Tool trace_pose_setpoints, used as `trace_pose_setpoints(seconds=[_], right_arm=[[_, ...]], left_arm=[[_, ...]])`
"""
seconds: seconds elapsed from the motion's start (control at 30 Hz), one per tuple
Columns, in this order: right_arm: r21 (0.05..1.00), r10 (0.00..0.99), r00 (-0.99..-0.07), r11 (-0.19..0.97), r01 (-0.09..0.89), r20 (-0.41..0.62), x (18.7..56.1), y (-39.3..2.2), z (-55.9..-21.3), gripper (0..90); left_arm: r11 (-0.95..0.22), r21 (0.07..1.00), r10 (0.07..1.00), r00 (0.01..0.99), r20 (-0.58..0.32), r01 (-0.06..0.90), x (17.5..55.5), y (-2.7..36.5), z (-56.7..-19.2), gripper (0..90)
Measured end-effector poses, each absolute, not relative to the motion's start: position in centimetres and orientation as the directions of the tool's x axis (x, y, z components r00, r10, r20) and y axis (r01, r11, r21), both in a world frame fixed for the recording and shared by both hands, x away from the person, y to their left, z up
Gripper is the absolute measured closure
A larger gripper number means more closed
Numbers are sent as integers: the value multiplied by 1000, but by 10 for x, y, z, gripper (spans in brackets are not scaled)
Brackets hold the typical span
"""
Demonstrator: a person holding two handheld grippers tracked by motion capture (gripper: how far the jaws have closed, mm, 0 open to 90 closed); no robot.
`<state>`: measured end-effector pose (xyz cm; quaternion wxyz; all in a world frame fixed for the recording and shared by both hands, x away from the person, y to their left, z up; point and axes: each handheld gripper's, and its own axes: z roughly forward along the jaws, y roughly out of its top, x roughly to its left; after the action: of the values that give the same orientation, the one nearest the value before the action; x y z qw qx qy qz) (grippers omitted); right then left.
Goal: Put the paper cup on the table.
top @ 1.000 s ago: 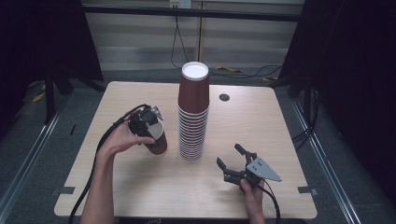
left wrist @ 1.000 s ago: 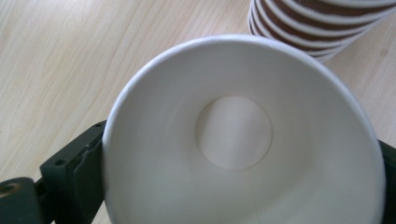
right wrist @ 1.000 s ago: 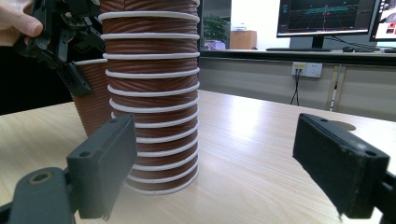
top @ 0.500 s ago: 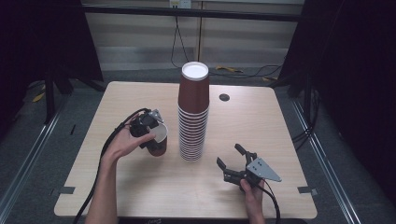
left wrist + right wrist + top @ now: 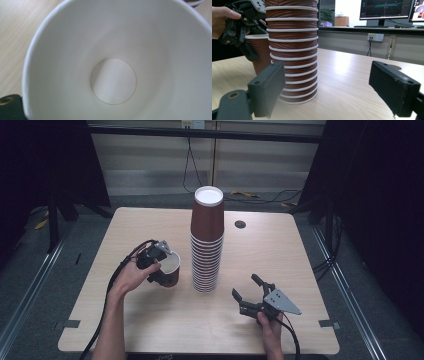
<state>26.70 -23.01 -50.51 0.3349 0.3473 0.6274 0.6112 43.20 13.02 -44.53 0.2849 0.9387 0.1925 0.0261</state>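
No lettering, label, brand, number or sign can be read on anything in these views.

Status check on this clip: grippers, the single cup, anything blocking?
Left gripper clamped on single cup's rim, jaws just closing, cup upright on table. Right gripper open, empty, facing cup stack. Stack stands close right of the cup; otherwise nothing blocking.

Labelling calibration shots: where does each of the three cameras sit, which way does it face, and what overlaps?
High view: above the near table edge, facing forward and down; forearms, left gripper on the single cup, right gripper.
Left gripper view: on that gripper, looking into the single cup; a jaw corner bottom left.
Right gripper view: low over the table, facing the cup stack; own jaws apart.
Shared: high and right gripper views both show stack, cup, left gripper.
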Motion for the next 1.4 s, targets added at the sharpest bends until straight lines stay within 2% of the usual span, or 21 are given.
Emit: trace_pose_setpoints(seconds=[0.1,0.17,0.23,0.57,1.0,1.27,1.33,1.4], right_arm=[[1000,845,-534,12,26,4,267,-230,-505,132],[1000,845,-535,12,26,4,267,-230,-505,132],[1000,845,-534,12,26,4,267,-230,-505,132],[1000,845,-535,12,26,4,267,-230,-505,132],[1000,845,-535,12,25,3,267,-230,-505,132],[1000,845,-535,12,26,4,267,-230,-505,132],[1000,845,-535,12,25,3,267,-230,-505,132],[1000,845,-535,12,25,4,267,-230,-505,132]], left_arm=[[-746,561,383,920,-79,359,430,135,-449,66],[-733,574,390,917,-82,364,429,138,-453,140],[-726,579,393,915,-93,371,428,141,-457,156],[-651,643,420,897,-137,403,415,153,-469,158],[-594,683,502,859,-98,425,398,163,-473,159],[-488,768,577,814,-74,415,379,175,-473,159],[-483,784,588,808,-39,390,371,175,-471,159],[-440,810,597,800,-59,388,365,178,-471,159]])
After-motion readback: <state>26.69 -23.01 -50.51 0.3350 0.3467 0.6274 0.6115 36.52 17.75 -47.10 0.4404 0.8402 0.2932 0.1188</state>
